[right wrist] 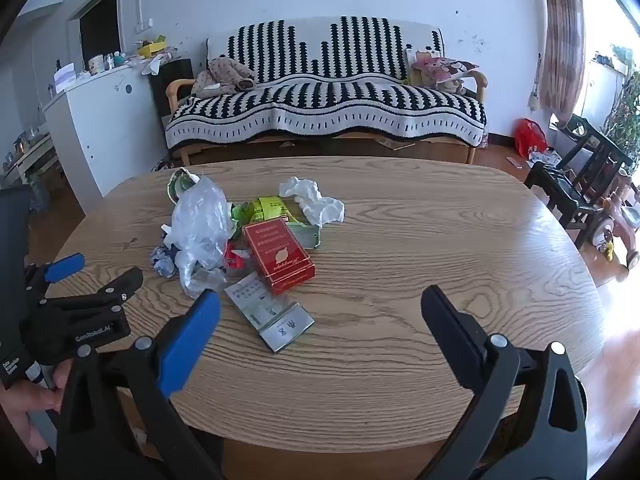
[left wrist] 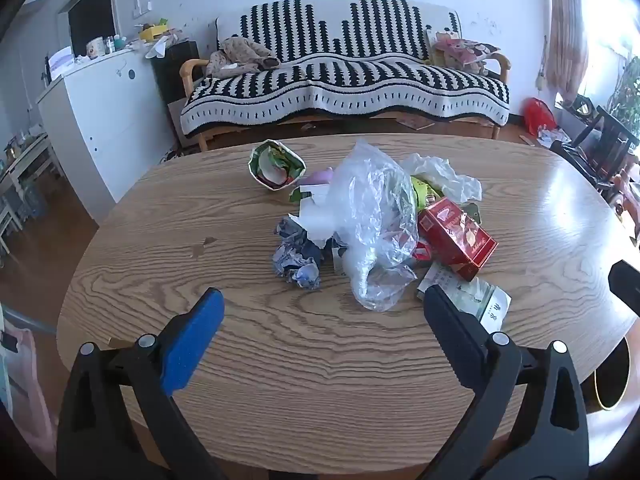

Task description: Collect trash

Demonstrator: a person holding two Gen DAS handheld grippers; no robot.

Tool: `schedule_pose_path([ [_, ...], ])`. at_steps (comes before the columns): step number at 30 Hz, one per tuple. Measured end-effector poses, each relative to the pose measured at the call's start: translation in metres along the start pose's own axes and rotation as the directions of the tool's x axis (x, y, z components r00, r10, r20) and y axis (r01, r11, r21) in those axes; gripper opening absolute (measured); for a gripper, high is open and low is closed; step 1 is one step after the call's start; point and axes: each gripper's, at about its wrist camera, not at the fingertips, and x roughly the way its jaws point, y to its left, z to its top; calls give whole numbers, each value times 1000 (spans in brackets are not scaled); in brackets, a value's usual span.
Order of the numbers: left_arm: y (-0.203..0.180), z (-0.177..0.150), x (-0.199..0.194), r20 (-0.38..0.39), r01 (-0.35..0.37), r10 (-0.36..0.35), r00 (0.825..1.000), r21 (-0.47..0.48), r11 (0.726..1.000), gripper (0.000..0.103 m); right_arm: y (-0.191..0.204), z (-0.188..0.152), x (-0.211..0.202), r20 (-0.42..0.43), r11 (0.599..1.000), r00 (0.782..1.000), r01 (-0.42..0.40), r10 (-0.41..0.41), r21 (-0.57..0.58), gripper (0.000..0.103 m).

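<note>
Both grippers hover low over the near edge of the wooden table (left wrist: 280,360), jaws spread wide and holding nothing: the left gripper (left wrist: 324,300) faces the clear plastic bag (left wrist: 372,224), the right gripper (right wrist: 320,300) faces the flattened white packet (right wrist: 276,316). The trash pile sits mid-table, with the red box (right wrist: 280,256) touching the bag, crumpled blue paper (left wrist: 298,252) on its left and a white tissue (right wrist: 312,200) behind. A striped sofa (left wrist: 344,76) stands beyond the table.

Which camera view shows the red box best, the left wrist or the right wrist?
The right wrist view: the red box lies fully exposed, top face and front edge visible. In the left wrist view, the clear plastic bag overlaps its left end.
</note>
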Motion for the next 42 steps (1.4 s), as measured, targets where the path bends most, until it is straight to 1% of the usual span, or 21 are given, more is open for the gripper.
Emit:
schedule_pose_path([
  [6, -1, 0, 0, -2, -9, 9, 1000, 11, 1000, 97, -2, 5, 1, 13, 1000, 1000, 2, -2, 5, 97],
  [7, -1, 0, 0, -3, -10, 10, 1000, 13, 1000, 97, -1, -1, -1, 11, 1000, 1000, -1, 1, -6, 97],
  [13, -1, 1, -3, -6, -7, 7, 1000, 11, 1000, 97, -2, -3, -6, 4, 1000, 1000, -8, 8, -7, 97],
  [14, -1, 1, -3, -6, -5, 5, 1000, 9, 1000, 97, 1, -1, 2, 3, 1000, 1000, -8, 8, -2, 97],
  [42, -1, -1, 3, -9, 1, -1, 1000, 4, 1000, 97, 1, 0, 0, 3, 1000, 1000, -9, 9, -5, 97],
])
